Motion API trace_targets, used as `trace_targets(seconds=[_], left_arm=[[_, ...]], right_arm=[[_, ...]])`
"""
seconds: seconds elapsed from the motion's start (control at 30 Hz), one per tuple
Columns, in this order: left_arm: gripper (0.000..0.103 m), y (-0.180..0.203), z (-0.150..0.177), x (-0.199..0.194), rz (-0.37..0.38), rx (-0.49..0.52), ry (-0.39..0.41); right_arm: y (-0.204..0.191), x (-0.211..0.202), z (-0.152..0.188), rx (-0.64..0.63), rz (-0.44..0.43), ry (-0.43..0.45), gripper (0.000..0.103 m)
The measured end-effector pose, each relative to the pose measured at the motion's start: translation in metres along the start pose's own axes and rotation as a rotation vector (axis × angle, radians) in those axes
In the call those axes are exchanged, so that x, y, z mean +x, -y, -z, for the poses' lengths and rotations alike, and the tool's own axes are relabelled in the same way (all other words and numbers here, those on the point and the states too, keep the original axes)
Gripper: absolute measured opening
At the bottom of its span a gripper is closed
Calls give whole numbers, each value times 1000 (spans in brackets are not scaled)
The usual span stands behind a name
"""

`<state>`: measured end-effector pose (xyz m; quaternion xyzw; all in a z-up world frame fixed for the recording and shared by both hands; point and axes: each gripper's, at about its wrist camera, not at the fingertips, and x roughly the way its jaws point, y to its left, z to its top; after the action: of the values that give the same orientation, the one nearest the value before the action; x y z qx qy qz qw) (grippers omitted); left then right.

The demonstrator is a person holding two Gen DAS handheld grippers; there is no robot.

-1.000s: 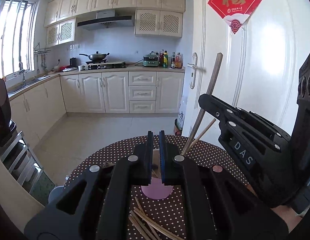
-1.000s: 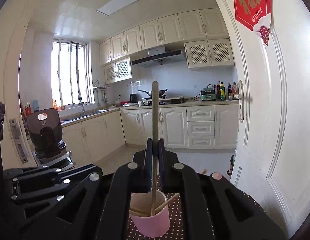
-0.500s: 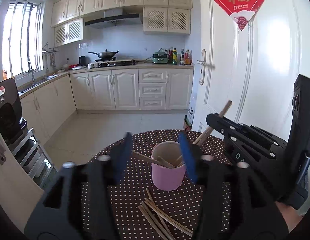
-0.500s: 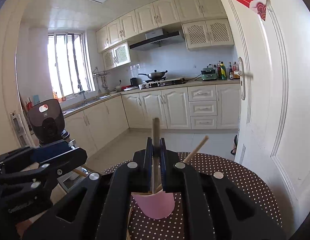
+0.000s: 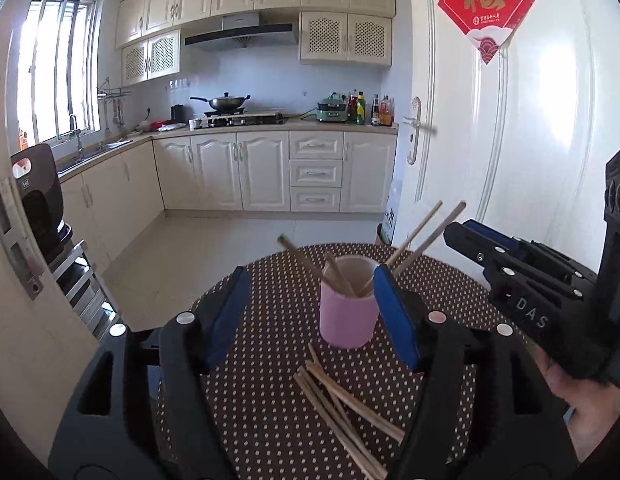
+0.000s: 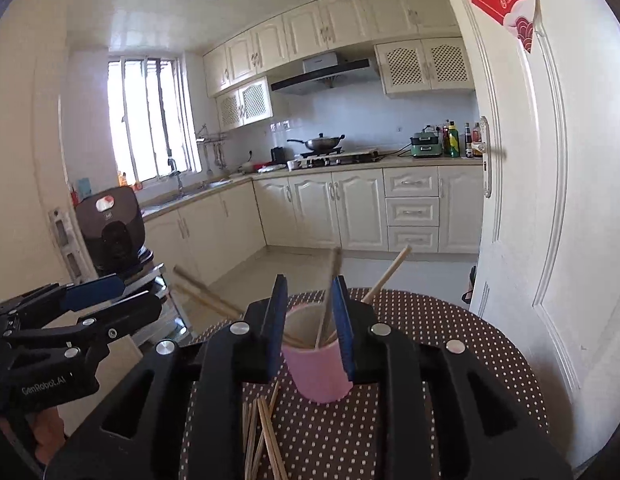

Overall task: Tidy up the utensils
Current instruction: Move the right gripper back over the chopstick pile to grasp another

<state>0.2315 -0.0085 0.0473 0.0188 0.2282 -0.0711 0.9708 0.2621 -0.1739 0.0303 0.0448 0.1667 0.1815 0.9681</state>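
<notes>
Both jaws, just opened and holding nothing, flank the pink cup (image 5: 345,312) mid-table (image 5: 449,276): left gripper (image 5: 310,312) wide, right gripper (image 6: 308,320) narrower; loose chopsticks (image 5: 341,404) near the front edge.

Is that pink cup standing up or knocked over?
Upright: the pink cup stands on the dotted table, mouth up, chopsticks leaning out.

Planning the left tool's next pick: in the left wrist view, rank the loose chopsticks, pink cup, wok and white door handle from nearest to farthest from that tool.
1. Loose chopsticks, on the table right under the left tool.
2. Pink cup, just ahead between its open fingers.
3. Door handle, on the right.
4. Wok, on the far stove.
</notes>
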Motion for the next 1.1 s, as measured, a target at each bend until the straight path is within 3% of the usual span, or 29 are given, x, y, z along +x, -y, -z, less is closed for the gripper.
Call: trace_targets(seconds=[0.33, 0.63, 0.9, 1.1], left_arm=[[65, -10, 54, 9, 54, -26, -197], [64, -21, 103, 64, 83, -139, -450], [64, -18, 125, 103, 67, -180, -545], [52, -17, 131, 120, 37, -177, -573]], right_arm=[[-11, 1, 46, -52, -45, -160, 28], [-9, 32, 88, -41, -59, -362, 28], [-2, 56, 109, -4, -75, -475, 30], [-3, 67, 114, -16, -87, -528, 30]])
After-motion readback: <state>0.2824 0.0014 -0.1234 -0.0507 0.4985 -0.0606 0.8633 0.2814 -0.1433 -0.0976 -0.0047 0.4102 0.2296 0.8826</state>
